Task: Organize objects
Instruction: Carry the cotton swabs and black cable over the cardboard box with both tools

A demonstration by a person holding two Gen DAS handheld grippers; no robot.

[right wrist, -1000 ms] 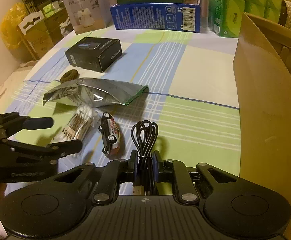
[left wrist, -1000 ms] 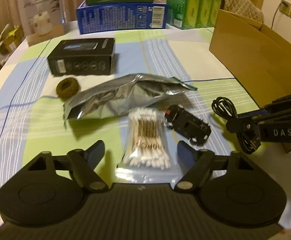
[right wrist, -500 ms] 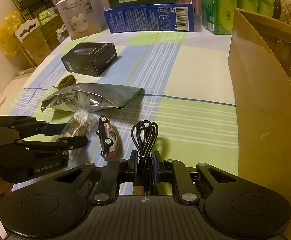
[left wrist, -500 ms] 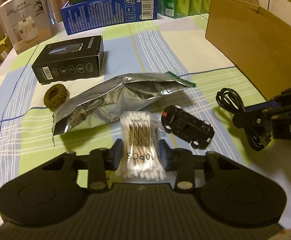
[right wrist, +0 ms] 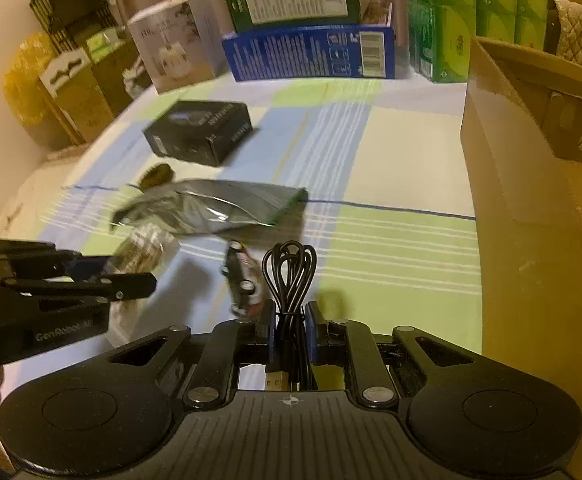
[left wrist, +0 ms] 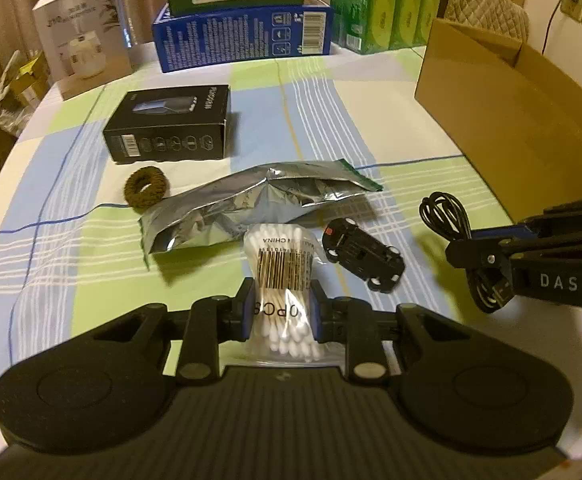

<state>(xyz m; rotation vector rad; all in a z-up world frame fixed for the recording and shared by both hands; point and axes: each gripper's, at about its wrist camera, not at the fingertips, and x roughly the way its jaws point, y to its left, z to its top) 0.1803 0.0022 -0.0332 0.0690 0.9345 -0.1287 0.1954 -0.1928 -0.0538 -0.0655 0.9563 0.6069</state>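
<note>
cardboard box (left wrist: 523,92) stood open at the right edge of the surface (left wrist: 391,128), nearer the right gripper (right wrist: 290,334) than the left gripper (left wrist: 282,312), so it looked the likely place for both loads. between the grippers and the far stack of cartons lay a black box (left wrist: 167,130), then a silver pouch (left wrist: 251,204) stretched crosswise, with a brown hair tie (left wrist: 146,188) just beside its left end. the left gripper was clenched on a bag of cotton swabs (left wrist: 283,276), whose long axis ran straight out along the fingers, far end touching the pouch. the right gripper was clamped on a coiled black cable (right wrist: 290,276), loops pointing forward, plug end at the back. a toy car (left wrist: 363,258) sat between the two loads, close to the left of the cable. from the left, a move to the cardboard box would probably have to pass over the toy car and around the right gripper; the right had an open run, only the box wall to clear.
</note>
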